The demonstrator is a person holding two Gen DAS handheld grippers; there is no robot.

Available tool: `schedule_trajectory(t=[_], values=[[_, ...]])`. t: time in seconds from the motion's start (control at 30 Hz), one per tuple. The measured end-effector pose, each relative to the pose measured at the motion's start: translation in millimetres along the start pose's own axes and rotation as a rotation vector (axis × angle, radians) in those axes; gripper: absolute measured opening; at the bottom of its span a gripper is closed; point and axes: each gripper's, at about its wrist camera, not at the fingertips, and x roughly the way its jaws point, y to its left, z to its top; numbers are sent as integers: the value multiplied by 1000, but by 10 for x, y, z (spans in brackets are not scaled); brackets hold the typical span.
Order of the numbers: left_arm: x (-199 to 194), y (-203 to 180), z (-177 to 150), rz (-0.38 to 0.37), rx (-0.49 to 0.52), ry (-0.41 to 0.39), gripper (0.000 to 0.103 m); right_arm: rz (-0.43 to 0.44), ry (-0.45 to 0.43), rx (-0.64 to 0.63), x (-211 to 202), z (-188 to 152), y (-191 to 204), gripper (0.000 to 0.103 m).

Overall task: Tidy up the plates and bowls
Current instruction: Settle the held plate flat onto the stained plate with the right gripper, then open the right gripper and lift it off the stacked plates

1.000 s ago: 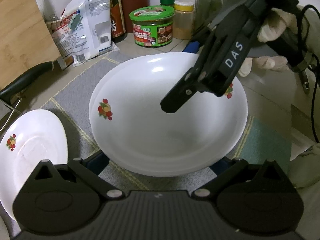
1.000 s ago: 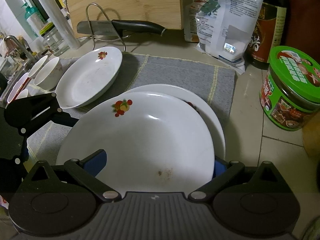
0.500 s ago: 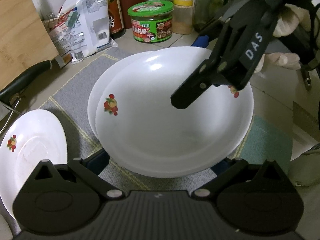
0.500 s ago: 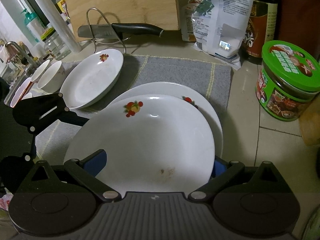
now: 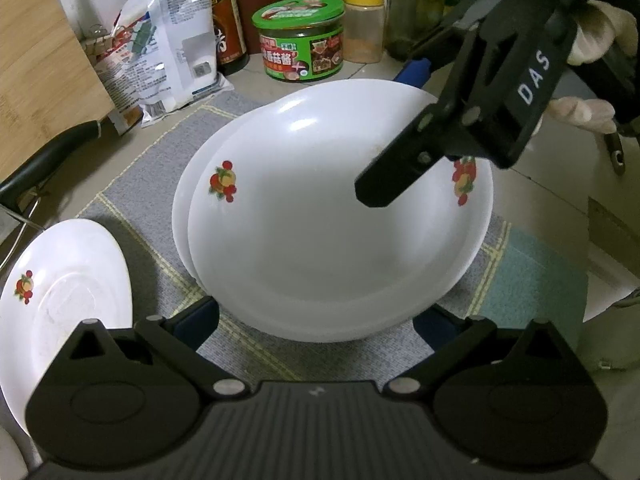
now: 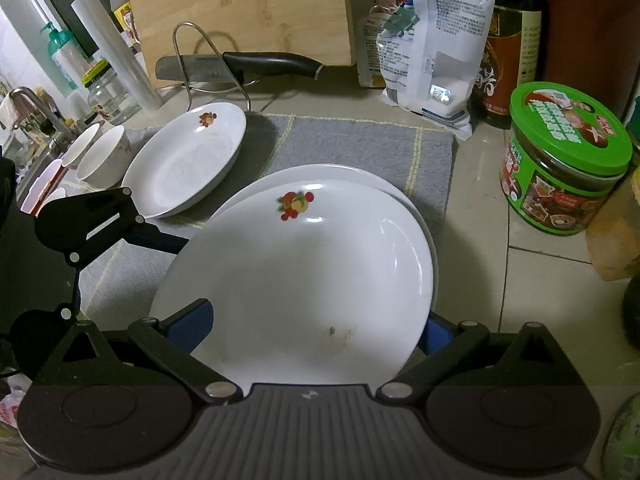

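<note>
A: Top plate (image 6: 296, 280) on lower plate (image 6: 400, 196), on grey mat (image 6: 360, 144); offset, not nested. Third plate (image 6: 180, 164) just beside, bowls (image 6: 100, 152) beyond.

B: Centre before release, lower flat, no sliding.

A: Right gripper (image 6: 308, 320) level, jaws spread either side of rim; contact unclear. Left gripper (image 5: 316, 320) opposite, spread wide, low.

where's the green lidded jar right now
The green-lidded jar stands on the tiled counter at the right of the right wrist view, just right of the grey mat, in front of the dark sauce bottle.
</note>
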Motion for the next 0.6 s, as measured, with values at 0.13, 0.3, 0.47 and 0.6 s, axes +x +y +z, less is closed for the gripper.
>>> schedule_trajectory(t=[0.13,0.3,0.47,0.6], values=[[-25,-4,-8,-2,-5,-6,102,-17,5,-12,-6,-7,29,103],[-24,4,0,8,-15,-15,102,-24,6,-15,-10,-16,39,103],[-38,20,9,12,-35,-36,102,-49,13,-33,-7,-33,83,103],[-40,7,-3,10,-42,-43,102,-61,17,-37,-7,-40,101,103]])
